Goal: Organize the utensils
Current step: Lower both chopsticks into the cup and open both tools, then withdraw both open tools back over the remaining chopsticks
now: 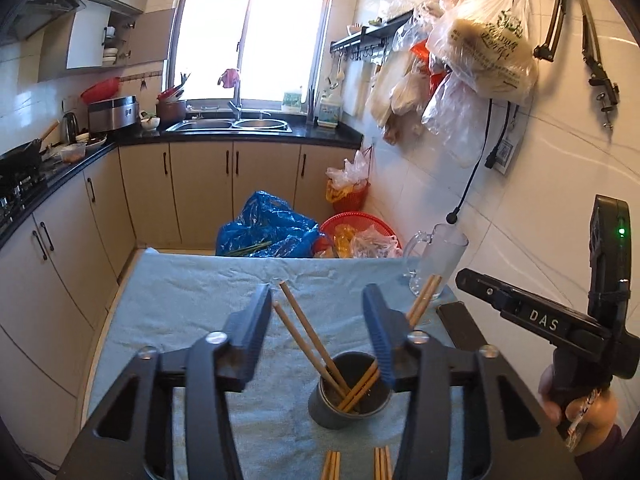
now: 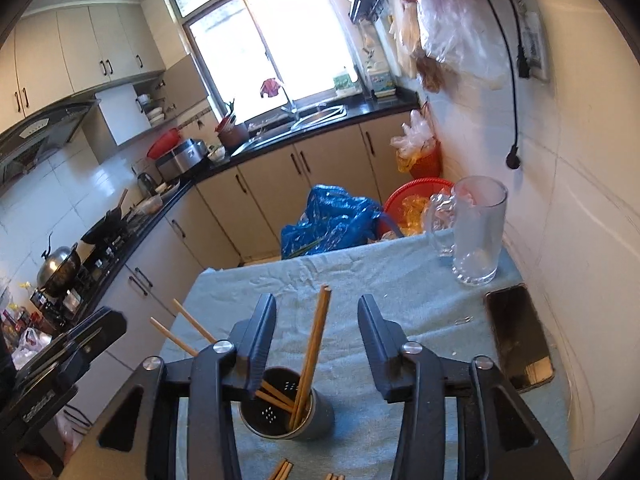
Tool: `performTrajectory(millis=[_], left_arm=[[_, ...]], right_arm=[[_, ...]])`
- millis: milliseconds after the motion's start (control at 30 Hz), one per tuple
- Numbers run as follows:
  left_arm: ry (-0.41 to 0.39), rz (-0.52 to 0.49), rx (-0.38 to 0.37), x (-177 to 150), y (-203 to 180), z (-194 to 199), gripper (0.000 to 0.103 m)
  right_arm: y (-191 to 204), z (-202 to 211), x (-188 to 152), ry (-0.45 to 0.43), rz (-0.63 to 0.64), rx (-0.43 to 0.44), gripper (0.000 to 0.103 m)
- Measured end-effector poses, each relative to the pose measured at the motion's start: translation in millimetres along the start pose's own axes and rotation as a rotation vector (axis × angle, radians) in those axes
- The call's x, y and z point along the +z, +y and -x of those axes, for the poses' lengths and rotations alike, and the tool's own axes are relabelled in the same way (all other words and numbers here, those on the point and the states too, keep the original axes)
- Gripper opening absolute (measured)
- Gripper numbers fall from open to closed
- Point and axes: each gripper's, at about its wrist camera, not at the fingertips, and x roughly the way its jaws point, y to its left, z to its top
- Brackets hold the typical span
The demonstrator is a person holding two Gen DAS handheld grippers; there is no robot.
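1. Nearest the cameras, loose chopsticks (image 1: 356,464) lie flat on the blue cloth (image 1: 180,300) at the bottom edge, in two small bunches just in front of the holder. They are not yet put away.

2. The left gripper (image 1: 318,328) hangs over the holder with its jaws partly apart and nothing pressed between them; the chopsticks seen between the jaws stand free in the cup.

3. The right gripper (image 2: 316,336) matches it: jaws partly apart, a pair of upright sticks in the gap, no pad touching them as far as I can tell.

4. The dark metal holder (image 2: 286,412) stands upright on the desk (image 2: 420,280) and carries several chopsticks (image 2: 316,344) leaning out to both sides.

5. The step in hand looks like fetching the loose bunches. Each gripper should probably back clear of the leaning sticks first, so as not to tip the cup, then take each bunch near its middle.

6. Farther off, a glass mug (image 2: 478,232) stands empty near the wall, with a phone (image 2: 520,340) flat beside it.
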Motion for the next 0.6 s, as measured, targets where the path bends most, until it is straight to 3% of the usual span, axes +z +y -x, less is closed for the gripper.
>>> performTrajectory(millis=[167,333,600], left_arm=[[-0.01,0.032,-0.013,-6.0,7.6,28.2,0.053],[-0.034,0.009,0.002,-22.3,13.8,66.7,0.062],[-0.012,-0.018,0.028,-71.1,28.7,114.2,0.068]], right_arm=[[-0.5,23.9,-0.9,-0.012,0.013,0.003,0.047],[-6.3,56.3,-13.5,-0.005,0.055,-0.027,0.054],[-37.7,104.1,-55.0,0.067,0.149,-0.154,0.061]])
